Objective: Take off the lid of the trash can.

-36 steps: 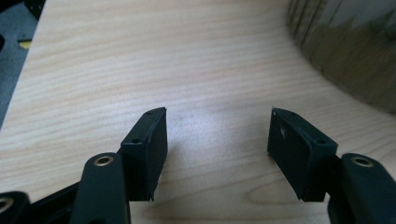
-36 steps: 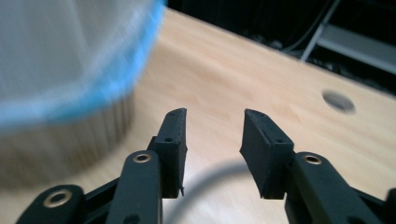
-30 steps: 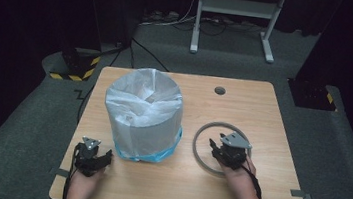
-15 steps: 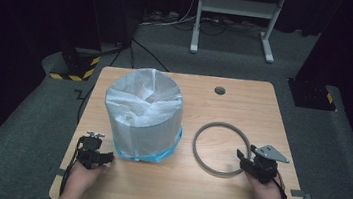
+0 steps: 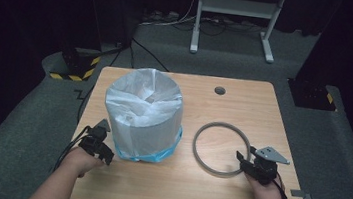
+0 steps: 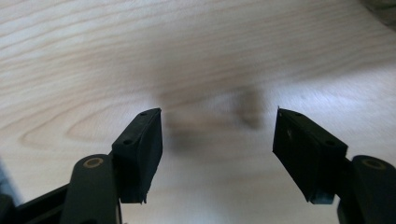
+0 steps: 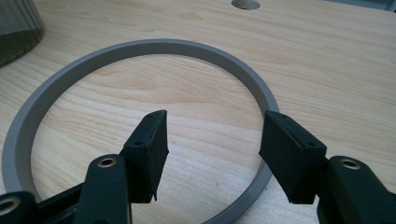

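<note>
Grey ring [image 5: 220,149] lies flat on the wooden surface [image 5: 244,107] — a thin, smooth hoop just right of the lined bin [image 5: 143,114], with bare wood showing through its middle. The right tool [image 5: 244,161] sits at the ring's near-right edge, jaws just opened and apart, nothing pinched; its right jaw hangs over the rim [image 7: 140,46]. Left of the bin, the left tool [image 5: 101,138] is spread wide too — over bare wood, holding nothing.
</note>
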